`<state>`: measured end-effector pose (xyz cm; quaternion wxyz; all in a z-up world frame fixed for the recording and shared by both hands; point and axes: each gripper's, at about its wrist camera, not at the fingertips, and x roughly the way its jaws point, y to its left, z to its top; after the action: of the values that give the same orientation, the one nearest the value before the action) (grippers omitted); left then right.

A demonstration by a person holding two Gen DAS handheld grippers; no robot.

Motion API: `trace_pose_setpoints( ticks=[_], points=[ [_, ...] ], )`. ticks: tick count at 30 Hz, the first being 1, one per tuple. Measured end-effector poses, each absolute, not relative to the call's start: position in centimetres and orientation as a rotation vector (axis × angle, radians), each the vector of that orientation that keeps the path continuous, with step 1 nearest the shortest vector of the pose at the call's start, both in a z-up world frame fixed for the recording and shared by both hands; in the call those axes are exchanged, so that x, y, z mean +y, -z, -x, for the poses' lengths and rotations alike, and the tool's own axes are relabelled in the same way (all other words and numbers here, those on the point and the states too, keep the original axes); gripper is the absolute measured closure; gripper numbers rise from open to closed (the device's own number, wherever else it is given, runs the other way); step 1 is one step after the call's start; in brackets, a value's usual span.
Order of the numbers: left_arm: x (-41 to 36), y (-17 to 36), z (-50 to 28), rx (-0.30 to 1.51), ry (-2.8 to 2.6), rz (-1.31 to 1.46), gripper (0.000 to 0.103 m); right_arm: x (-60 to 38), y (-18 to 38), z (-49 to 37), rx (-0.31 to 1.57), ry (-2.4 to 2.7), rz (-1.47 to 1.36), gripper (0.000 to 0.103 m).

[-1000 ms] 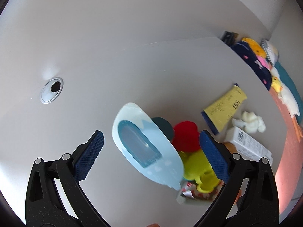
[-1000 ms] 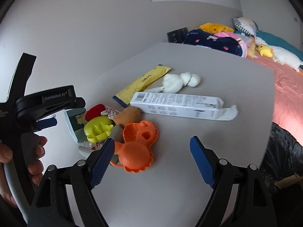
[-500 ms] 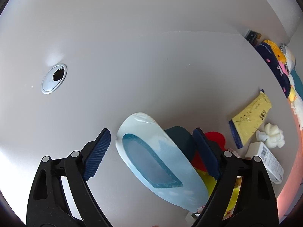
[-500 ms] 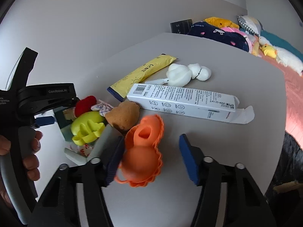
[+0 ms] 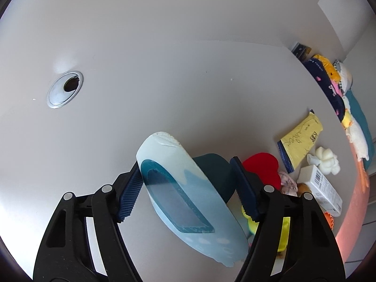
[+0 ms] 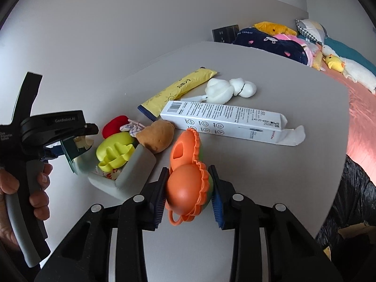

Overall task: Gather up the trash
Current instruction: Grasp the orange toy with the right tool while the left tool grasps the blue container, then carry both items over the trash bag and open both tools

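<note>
My right gripper point(image 6: 189, 196) is shut on an orange plastic toy point(image 6: 188, 178) at the near side of the grey table. My left gripper point(image 5: 188, 185) has its jaws closed in around the rim of a pale blue dustpan-like bin point(image 5: 188, 197); the left pad touches it, the right pad's contact is hidden. The bin point(image 6: 127, 178) lies on the table, holding a yellow-green toy point(image 6: 115, 152) and scraps. A white carton point(image 6: 223, 119), a yellow packet point(image 6: 181, 89), a white crumpled lump point(image 6: 225, 88), a brown lump point(image 6: 157, 136) and a red piece point(image 6: 115, 123) lie beside it.
A chrome cable hole point(image 5: 64, 89) sits at the table's far left. A bed with a pink sheet point(image 6: 362, 117), plush toys and dark clothes runs along the table's right side. A wall socket point(image 6: 225, 33) is behind the table. A black bag point(image 6: 352, 199) hangs at the right edge.
My right gripper has closed on the orange toy and tilted it up. My left gripper has narrowed around the pale blue bin.
</note>
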<state>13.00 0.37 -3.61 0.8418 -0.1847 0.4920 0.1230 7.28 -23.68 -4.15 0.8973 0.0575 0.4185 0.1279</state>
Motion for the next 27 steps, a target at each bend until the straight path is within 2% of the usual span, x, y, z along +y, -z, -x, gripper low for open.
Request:
trace_pose_setpoints(
  ticks=[11,27],
  points=[
    [-2.4,0.0,-10.6,0.952,-0.186,0.314,0.033,-25.8,1.7,-4.5,0.812,-0.224,-0.154,0.068],
    [-8.5,-1.6,-7.1,0.915,-0.024,0.266,0.033,-30.4,-0.9,0.4,0.733,-0.115,-0.181,0.068]
  ],
)
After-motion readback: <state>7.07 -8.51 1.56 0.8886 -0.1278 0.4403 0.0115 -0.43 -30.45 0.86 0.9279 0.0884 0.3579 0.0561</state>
